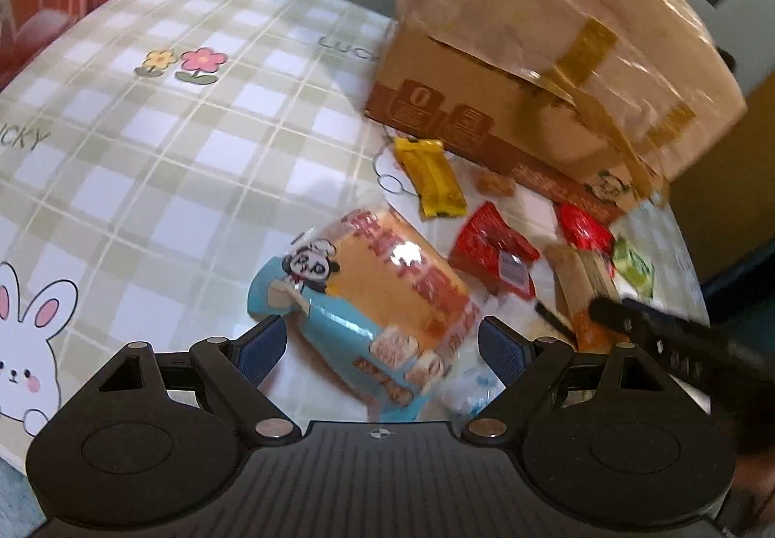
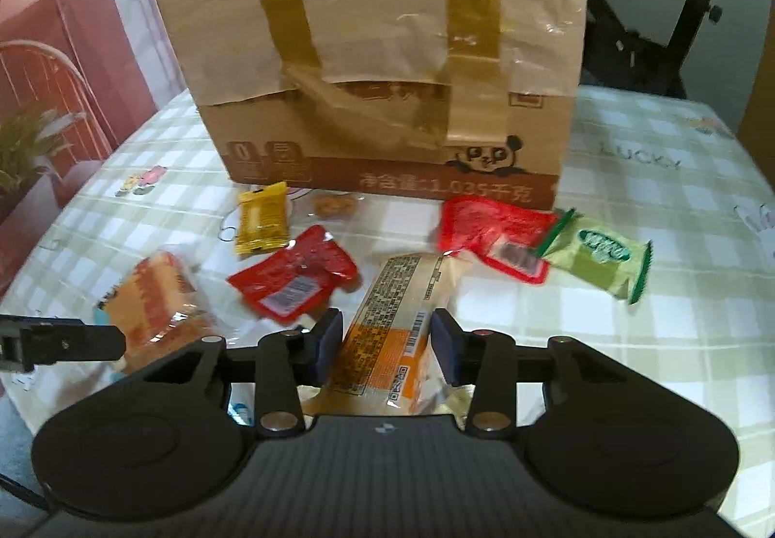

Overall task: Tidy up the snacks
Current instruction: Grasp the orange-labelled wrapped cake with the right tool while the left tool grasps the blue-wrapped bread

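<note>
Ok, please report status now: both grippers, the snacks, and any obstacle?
Left gripper open around bread pack, no grip. Right gripper around orange packet, contact unclear. Red pouches and cardboard box close ahead.

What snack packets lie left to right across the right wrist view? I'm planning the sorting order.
Bread pack → yellow packet → left red pouch → orange-labelled pack between the right tongs → right red pouch → green packet.

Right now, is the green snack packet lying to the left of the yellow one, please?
No, the green snack packet lies far right of the yellow snack packet.
</note>
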The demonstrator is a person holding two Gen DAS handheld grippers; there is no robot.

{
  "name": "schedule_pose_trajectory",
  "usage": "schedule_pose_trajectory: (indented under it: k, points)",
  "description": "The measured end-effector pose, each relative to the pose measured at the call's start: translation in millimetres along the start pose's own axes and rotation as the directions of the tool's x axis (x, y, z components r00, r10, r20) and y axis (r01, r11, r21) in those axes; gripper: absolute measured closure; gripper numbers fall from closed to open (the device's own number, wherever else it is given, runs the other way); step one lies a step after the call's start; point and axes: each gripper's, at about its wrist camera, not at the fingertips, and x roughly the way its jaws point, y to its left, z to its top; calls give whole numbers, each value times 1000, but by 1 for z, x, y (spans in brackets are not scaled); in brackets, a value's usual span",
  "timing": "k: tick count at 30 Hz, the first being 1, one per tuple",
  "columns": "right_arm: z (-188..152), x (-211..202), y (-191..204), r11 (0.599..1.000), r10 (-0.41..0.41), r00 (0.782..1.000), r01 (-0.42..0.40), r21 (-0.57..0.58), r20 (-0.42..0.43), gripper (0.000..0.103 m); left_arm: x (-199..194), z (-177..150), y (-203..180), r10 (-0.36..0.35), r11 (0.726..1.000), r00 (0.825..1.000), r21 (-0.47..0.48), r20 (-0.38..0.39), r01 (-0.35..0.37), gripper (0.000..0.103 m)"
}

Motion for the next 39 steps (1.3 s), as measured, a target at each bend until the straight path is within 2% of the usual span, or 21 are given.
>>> schedule_pose_trajectory:
  k: [6, 14, 19, 26, 30, 32, 36, 39]
  points:
    - [-3, 0, -1, 1000, 1, 1000, -1, -8, 18, 60, 24, 19, -6, 38, 998, 999, -45, 0, -38, 16]
    - [-4, 0, -5, 1000, 4, 999, -3, -6, 36, 61, 44, 41, -21, 92, 995, 995, 26, 38, -93, 15]
    - [-7, -2, -9, 1000, -12, 999, 14, -24, 50, 61, 40, 40, -25, 115, 993, 993, 21, 33, -116, 14]
    - [-8, 4, -21, 999, 9, 999, -10, 36, 33, 59, 53, 42, -42, 200, 979, 979, 22, 33, -201, 12]
    - [-10, 7, -23, 999, 15, 999, -17, 50, 29, 58, 60, 36, -40, 225, 974, 974, 6, 38, -226, 12]
    - [-10, 8, -22, 999, 16, 999, -17, 47, 30, 58, 59, 33, -39, 229, 973, 971, 10, 63, -230, 14]
    - [-10, 13, -20, 1000, 7, 1000, -8, 24, 30, 57, 50, 30, -34, 219, 975, 972, 12, 80, -221, 23]
    - [-10, 18, -21, 999, 12, 1000, -13, 39, 24, 57, 42, 27, -27, 222, 974, 972, 33, 80, -225, 25]
